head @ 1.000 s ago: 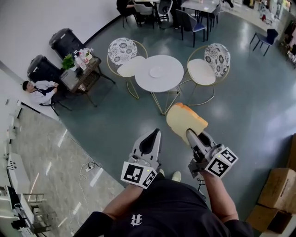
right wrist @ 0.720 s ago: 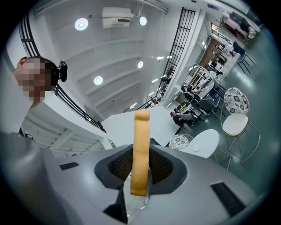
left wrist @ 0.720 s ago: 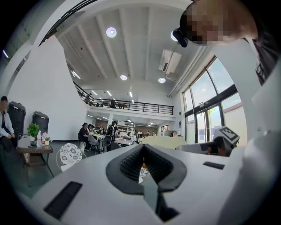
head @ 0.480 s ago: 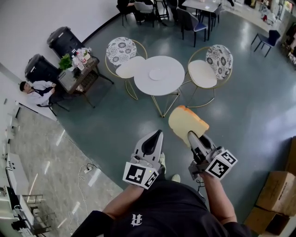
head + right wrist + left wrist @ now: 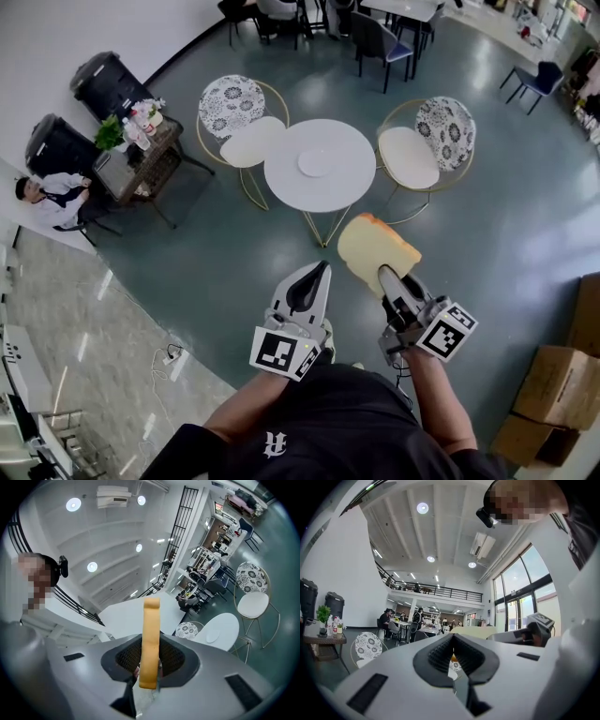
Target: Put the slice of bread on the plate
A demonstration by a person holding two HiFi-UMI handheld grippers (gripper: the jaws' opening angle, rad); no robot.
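Note:
A slice of bread (image 5: pixel 375 251) with a tan crust stands on edge between the jaws of my right gripper (image 5: pixel 387 274), which is shut on it. In the right gripper view the bread (image 5: pixel 151 634) rises upright out of the gripper (image 5: pixel 150 660). My left gripper (image 5: pixel 314 274) is held beside it, shut with nothing in it; its pads meet in the left gripper view (image 5: pixel 453 654). A small white plate (image 5: pixel 315 162) lies on the round white table (image 5: pixel 349 180) ahead, beyond both grippers. That plate (image 5: pixel 212 636) also shows to the right of the bread.
Two gold-framed chairs (image 5: pixel 236 117) (image 5: pixel 424 136) flank the round table. A side table with bottles and a plant (image 5: pixel 139 141), two black bins (image 5: pixel 105 82) and a seated person (image 5: pixel 47 192) are at left. Cardboard boxes (image 5: pixel 553 403) stand at right.
Both grippers have been carried forward towards the round table, which now sits closer in the head view. The bread stays clamped in the right gripper.

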